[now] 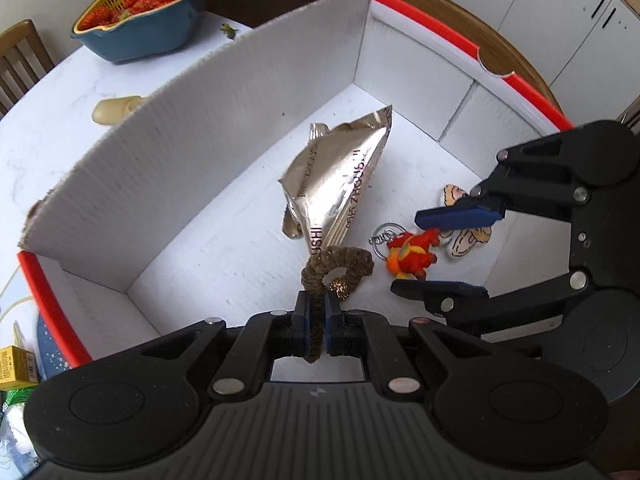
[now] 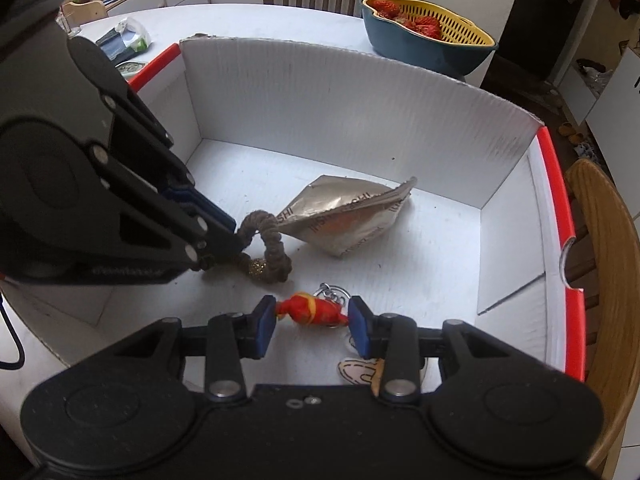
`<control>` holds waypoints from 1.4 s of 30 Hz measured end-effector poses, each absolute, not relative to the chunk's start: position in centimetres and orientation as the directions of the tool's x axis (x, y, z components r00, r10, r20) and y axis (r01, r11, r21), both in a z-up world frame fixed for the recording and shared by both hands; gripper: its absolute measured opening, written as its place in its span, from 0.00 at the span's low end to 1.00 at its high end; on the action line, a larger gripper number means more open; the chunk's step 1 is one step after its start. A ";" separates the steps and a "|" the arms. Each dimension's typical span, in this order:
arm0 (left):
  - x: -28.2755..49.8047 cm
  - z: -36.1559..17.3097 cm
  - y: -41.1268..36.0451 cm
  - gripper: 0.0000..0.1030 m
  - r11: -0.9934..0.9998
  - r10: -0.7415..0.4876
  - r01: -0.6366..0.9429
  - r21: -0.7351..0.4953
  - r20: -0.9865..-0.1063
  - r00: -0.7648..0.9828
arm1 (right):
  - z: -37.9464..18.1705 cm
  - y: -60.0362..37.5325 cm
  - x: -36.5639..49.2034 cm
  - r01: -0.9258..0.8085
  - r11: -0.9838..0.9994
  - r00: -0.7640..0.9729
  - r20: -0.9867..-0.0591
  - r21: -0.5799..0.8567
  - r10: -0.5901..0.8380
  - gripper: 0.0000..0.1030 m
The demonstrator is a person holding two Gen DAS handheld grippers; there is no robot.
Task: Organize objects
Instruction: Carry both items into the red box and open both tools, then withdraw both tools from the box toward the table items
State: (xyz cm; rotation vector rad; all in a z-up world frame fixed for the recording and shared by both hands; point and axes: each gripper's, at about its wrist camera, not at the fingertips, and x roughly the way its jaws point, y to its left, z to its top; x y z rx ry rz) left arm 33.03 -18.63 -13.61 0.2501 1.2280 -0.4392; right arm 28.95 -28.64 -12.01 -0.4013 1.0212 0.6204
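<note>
Both grippers are inside a white cardboard box (image 1: 224,128) with red rims (image 2: 556,200). My left gripper (image 1: 316,312) is shut on a brown braided hair tie (image 1: 340,268) with a gold bead, held just above the box floor; it also shows in the right wrist view (image 2: 268,248). My right gripper (image 2: 314,320) is open, its pads on either side of a red and orange keychain toy (image 2: 312,311) lying on the box floor. The toy (image 1: 412,256) lies between the right fingers (image 1: 456,216) in the left wrist view. A crumpled silver snack bag (image 1: 340,184) lies mid-box.
A cream flat charm (image 1: 464,236) lies by the keychain. A blue bowl with a yellow strainer of strawberries (image 1: 140,8) stands on the white table beyond the box. A wooden chair (image 2: 608,280) stands to the right. Small packets (image 2: 124,40) lie at the far left of the table.
</note>
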 end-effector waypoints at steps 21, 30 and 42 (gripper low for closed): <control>30.6 -12.0 -18.5 0.08 0.883 -0.190 0.469 -0.026 -0.933 0.305 | -7.4 -32.3 27.9 -0.627 0.777 0.435 -0.807 0.047 0.399 0.51; 28.7 -9.1 -17.2 0.09 0.897 -0.261 0.433 -0.085 -0.894 0.364 | -5.5 -33.8 26.7 -0.591 0.802 0.477 -0.765 0.085 0.433 0.60; 25.9 -6.3 -14.7 0.29 0.904 -0.333 0.402 -0.148 -0.833 0.442 | -3.5 -33.8 24.3 -0.549 0.830 0.528 -0.727 0.103 0.439 0.67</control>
